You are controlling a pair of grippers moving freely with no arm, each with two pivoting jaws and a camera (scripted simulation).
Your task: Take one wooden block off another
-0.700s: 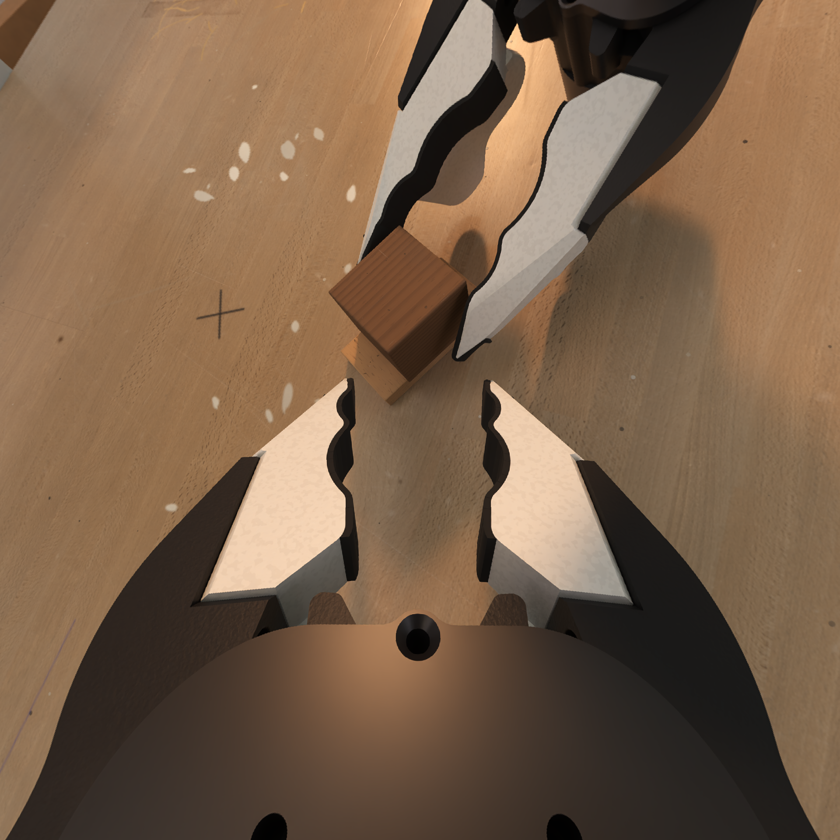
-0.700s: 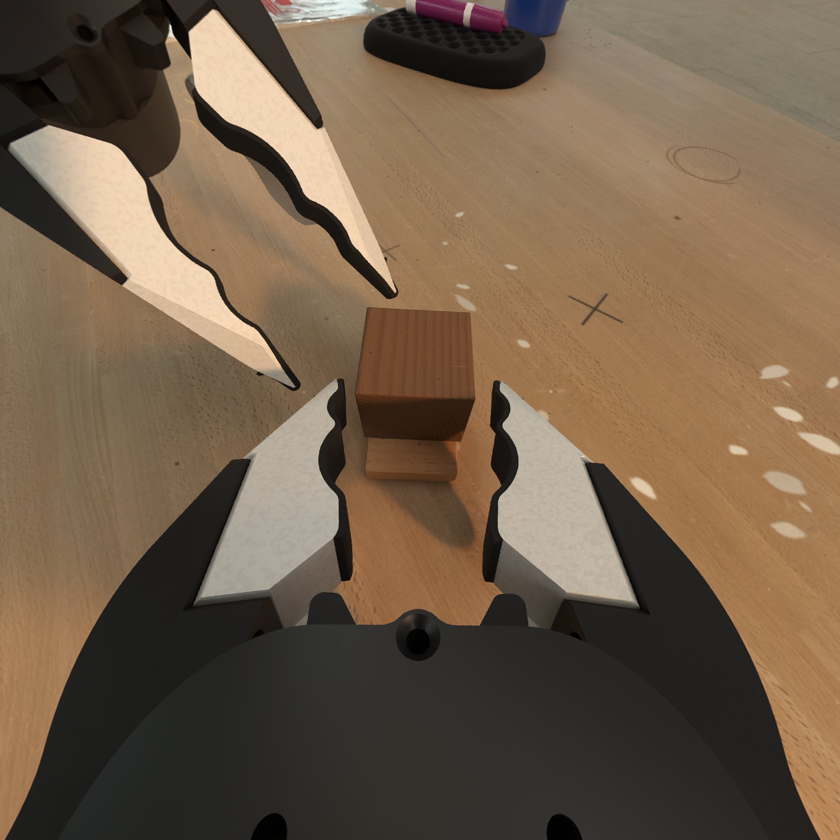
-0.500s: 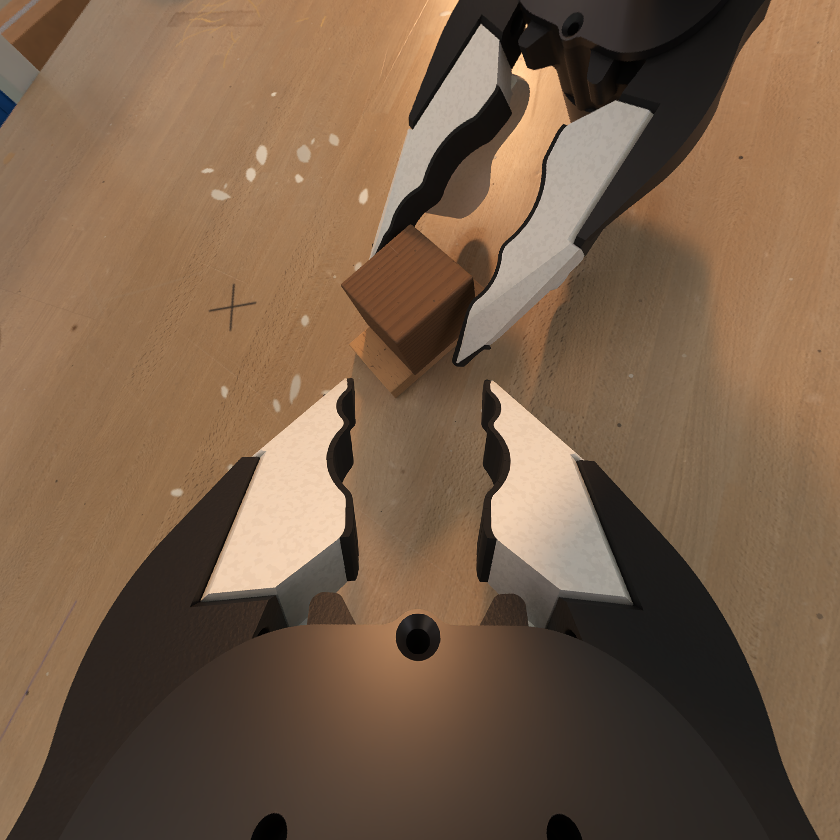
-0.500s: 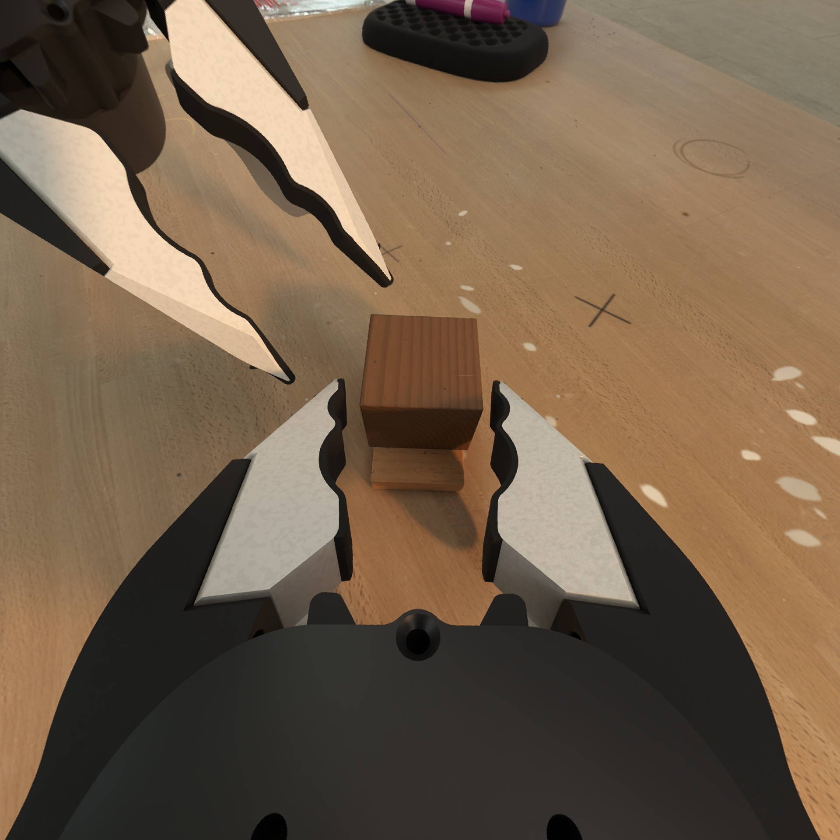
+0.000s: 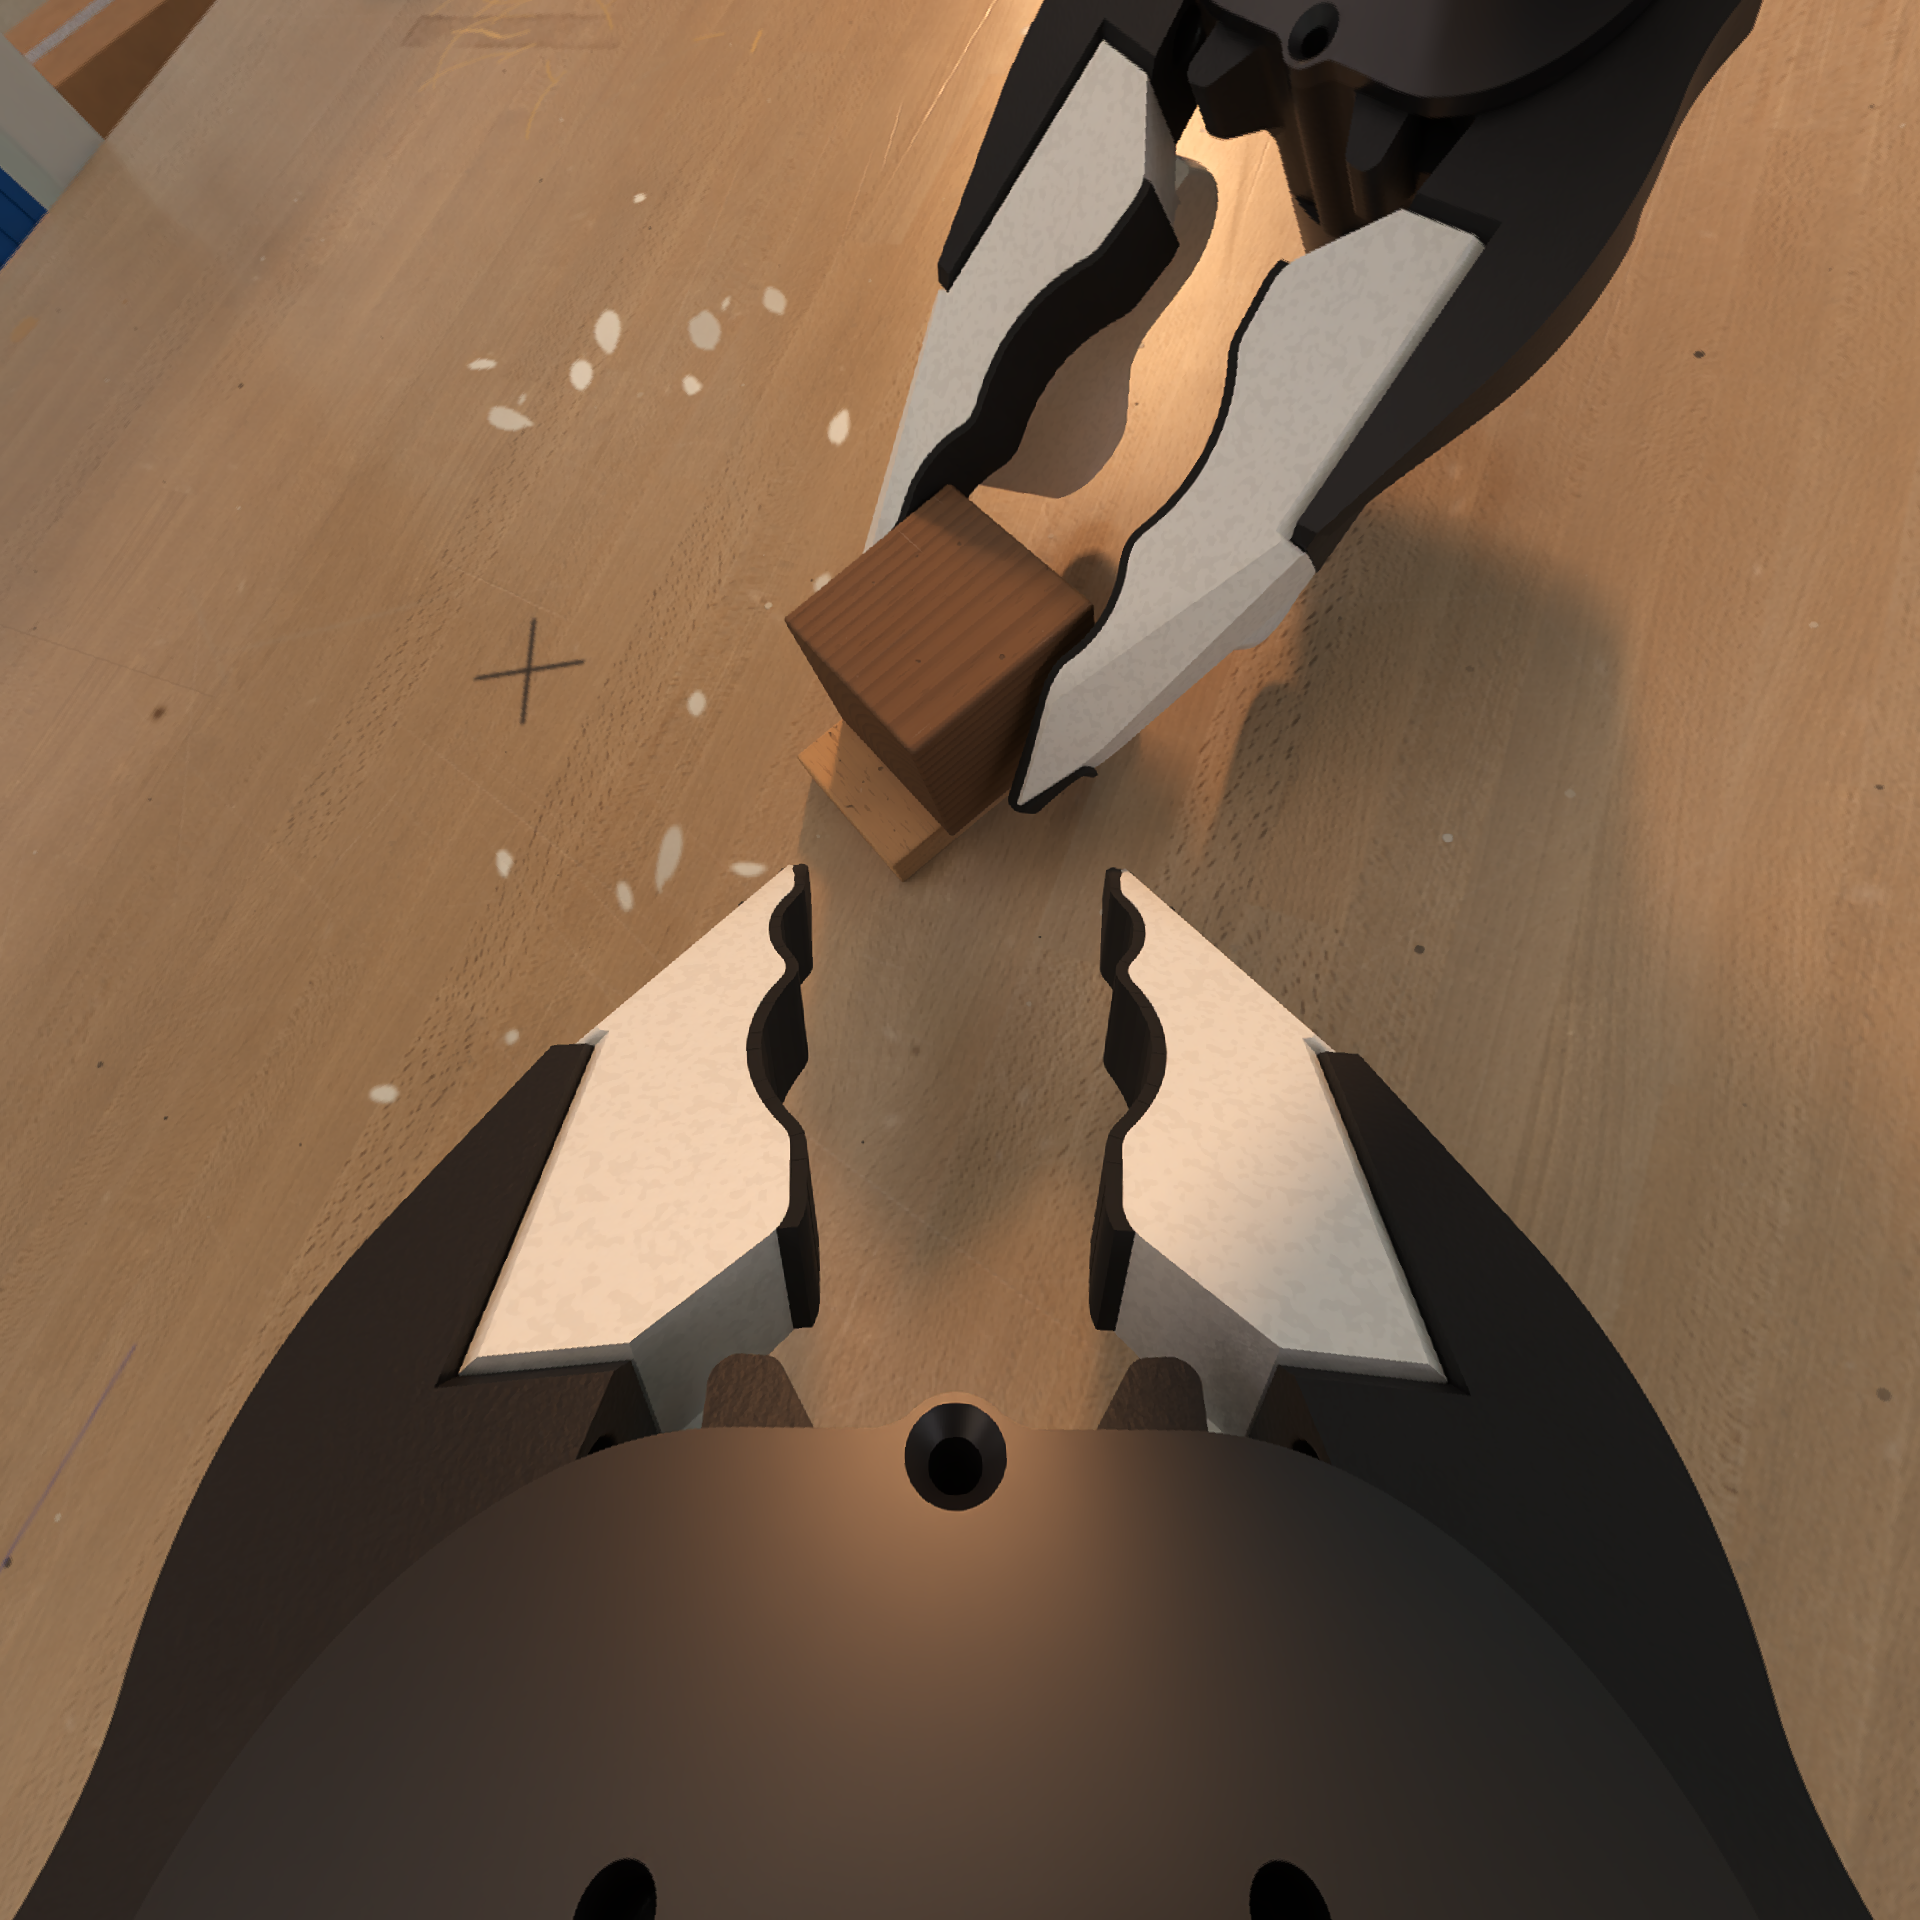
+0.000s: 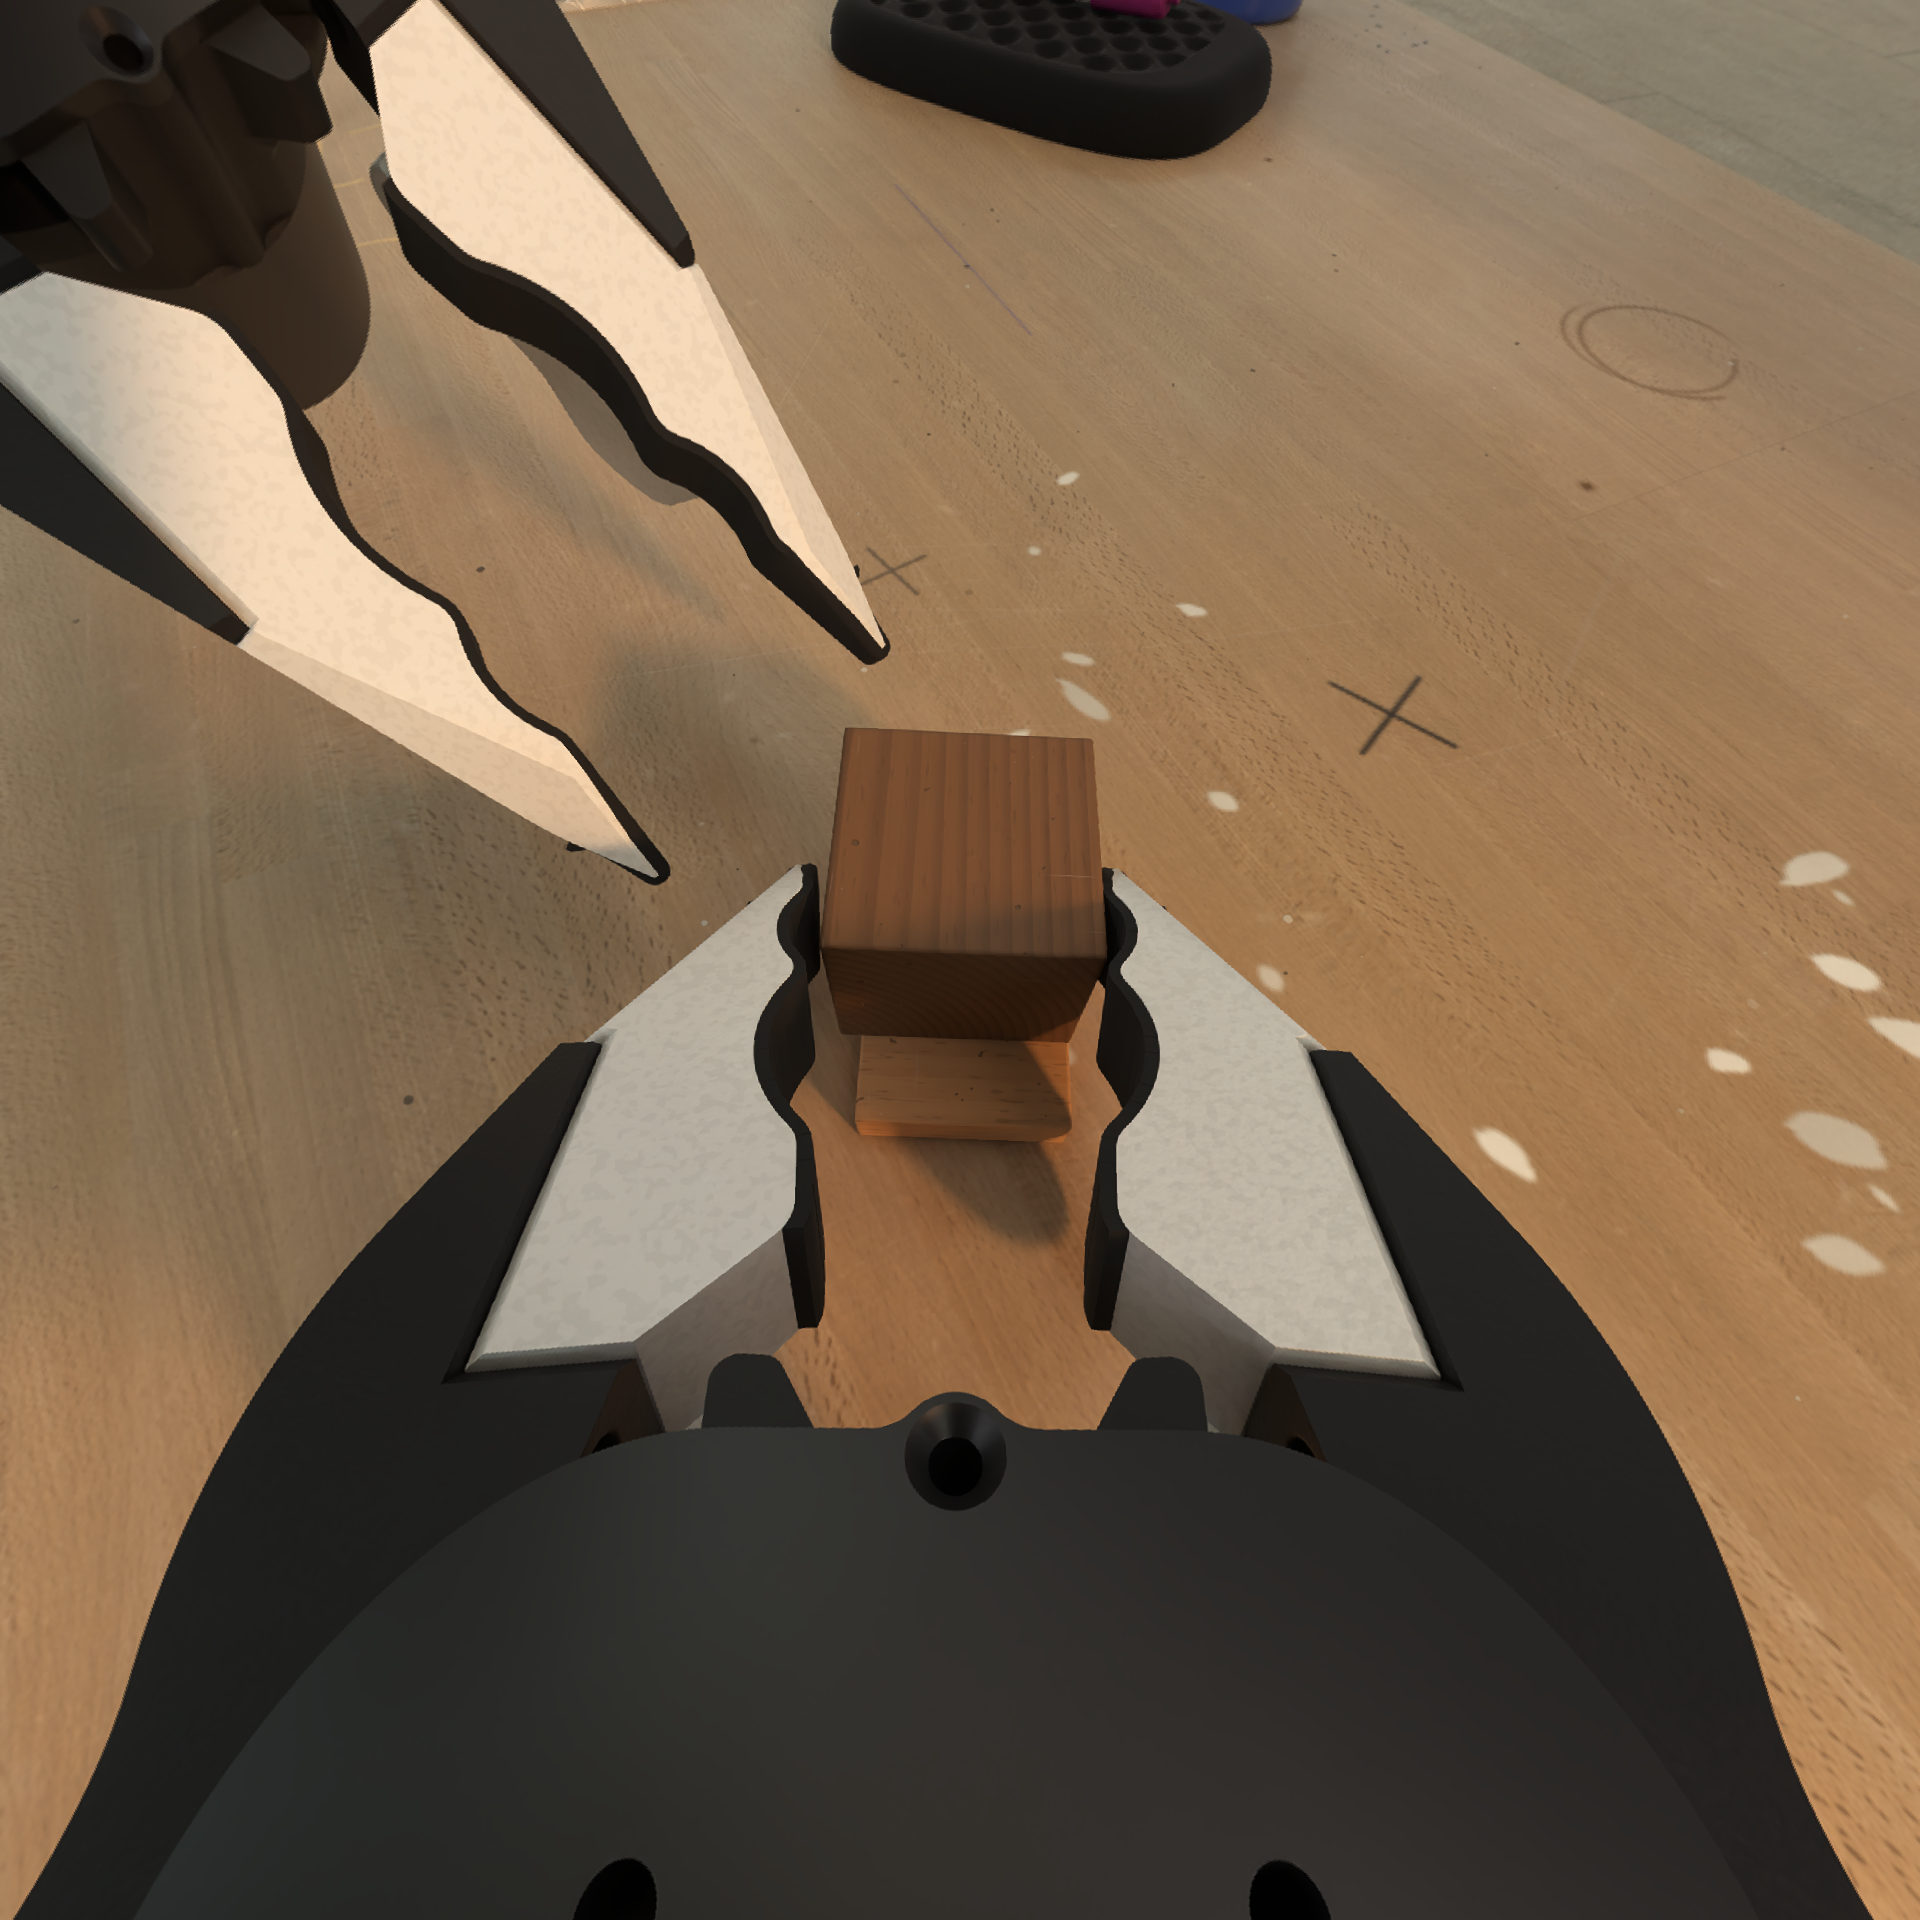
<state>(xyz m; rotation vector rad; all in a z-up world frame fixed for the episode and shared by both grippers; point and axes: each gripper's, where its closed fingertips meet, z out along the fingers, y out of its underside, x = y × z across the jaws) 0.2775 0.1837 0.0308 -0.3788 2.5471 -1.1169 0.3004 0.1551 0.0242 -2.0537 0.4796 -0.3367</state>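
Observation:
A dark brown wooden cube (image 6: 961, 831) sits on a smaller, flat, light wooden block (image 6: 961, 1096) on the wooden table (image 6: 1455, 520). My right gripper (image 6: 956, 883) has its two fingertips pressed against the cube's left and right sides. In the left wrist view the right gripper (image 5: 956, 665) straddles the cube (image 5: 925, 634), with the light block (image 5: 883, 810) sticking out beneath. My left gripper (image 5: 956, 878) is open and empty, its tips a short way in front of the light block. It shows in the right wrist view (image 6: 764, 761) at upper left, above the table.
A black foam tray (image 6: 1049, 73) lies at the far edge of the table, with a magenta pen and a blue cup partly cut off behind it. Pencil crosses (image 6: 1392, 717) and white paint flecks mark the tabletop. A box edge (image 5: 62, 94) shows at far left.
My right gripper has moved forward around the dark cube and narrowed its fingers until they touch its sides. My left gripper has drawn back a little and stays open.

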